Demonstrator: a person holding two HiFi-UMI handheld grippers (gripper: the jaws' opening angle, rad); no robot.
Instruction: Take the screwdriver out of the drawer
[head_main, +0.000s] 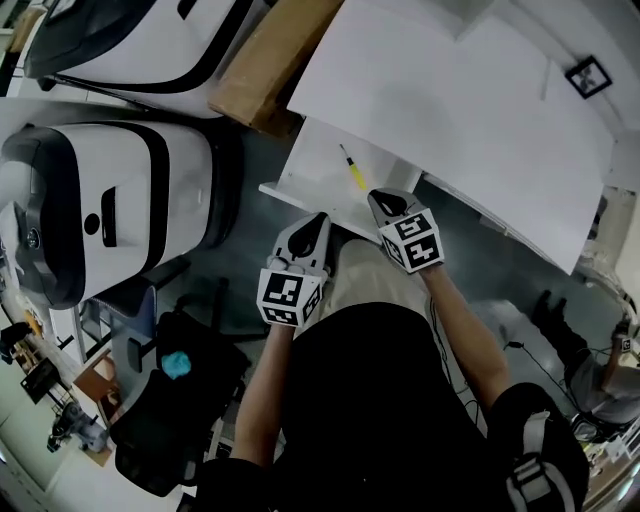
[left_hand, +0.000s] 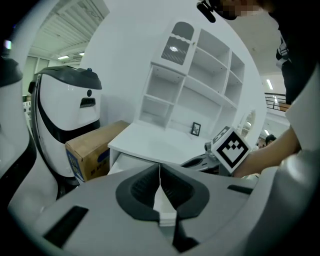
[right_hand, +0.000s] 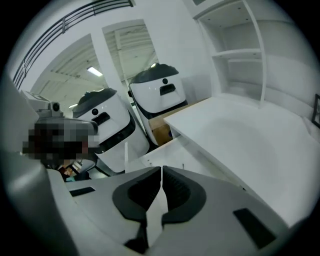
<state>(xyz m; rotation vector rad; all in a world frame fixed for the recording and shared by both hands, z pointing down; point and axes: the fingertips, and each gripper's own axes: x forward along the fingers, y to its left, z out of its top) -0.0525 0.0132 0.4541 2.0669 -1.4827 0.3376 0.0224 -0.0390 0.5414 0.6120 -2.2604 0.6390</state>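
Note:
The white drawer stands pulled out from under the desk, and a screwdriver with a yellow handle lies in it. In the head view my left gripper hovers at the drawer's near edge, shut and empty. My right gripper is just right of it, over the drawer's near right corner and a short way from the screwdriver, also shut with nothing held. The left gripper view shows its jaws pressed together, with the drawer beyond and the right gripper's marker cube to the right. The right gripper looks down onto the drawer.
The white desk top carries a small framed picture and a shelf unit. A cardboard box sits left of the desk. Two big white and black machines stand at the left. A black chair is behind my left side.

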